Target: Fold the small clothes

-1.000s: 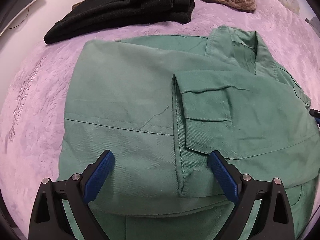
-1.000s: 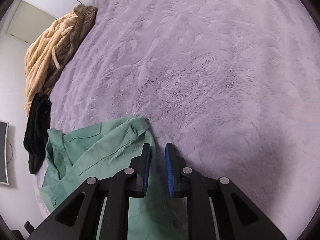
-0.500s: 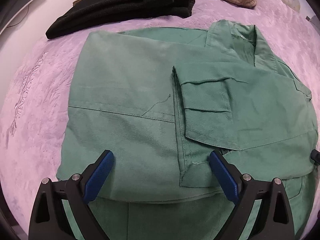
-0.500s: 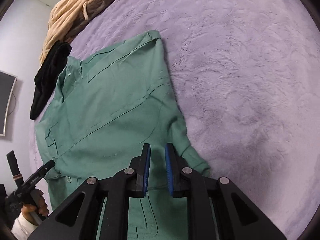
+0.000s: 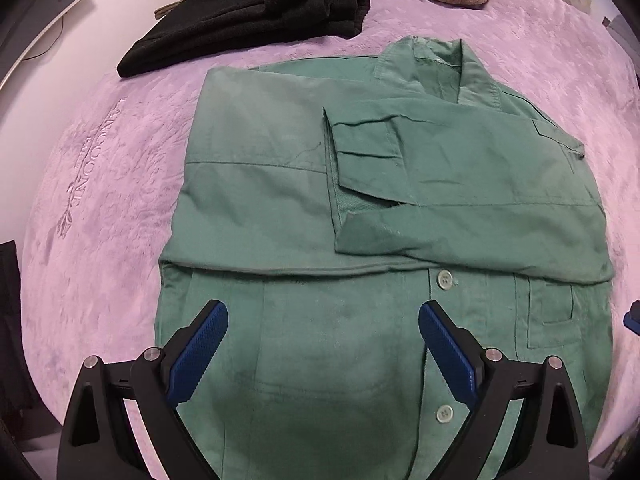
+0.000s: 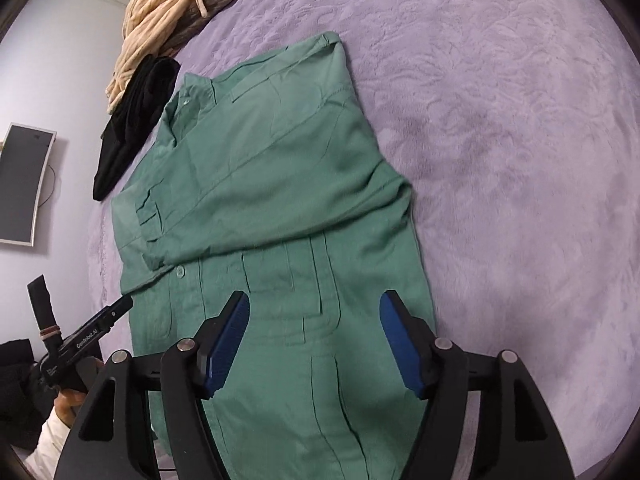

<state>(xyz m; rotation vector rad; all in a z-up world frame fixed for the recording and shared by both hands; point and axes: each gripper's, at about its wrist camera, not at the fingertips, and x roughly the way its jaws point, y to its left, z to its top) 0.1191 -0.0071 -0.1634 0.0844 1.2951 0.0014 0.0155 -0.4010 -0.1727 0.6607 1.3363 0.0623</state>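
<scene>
Clearly the shirt (image 5: 280, 208) is lying limp and light on the bed (image 6: 520, 120); hem corners are offering the best hold. Left claw (image 5: 323, 334) is hovering spread, right claw (image 6: 314, 334) is opening, both empty.

Raised lettering is pressed into the purple plush blanket (image 5: 100, 184) at the left of the left wrist view; it runs sideways and seems to read "LANGOONE", though the letters are soft and the smaller line beside it cannot be made out. In the right wrist view, white print on the black body of the left gripper (image 6: 86, 336) reads "GenRobot.AI". No other text, number or label is legible in either view.
</scene>
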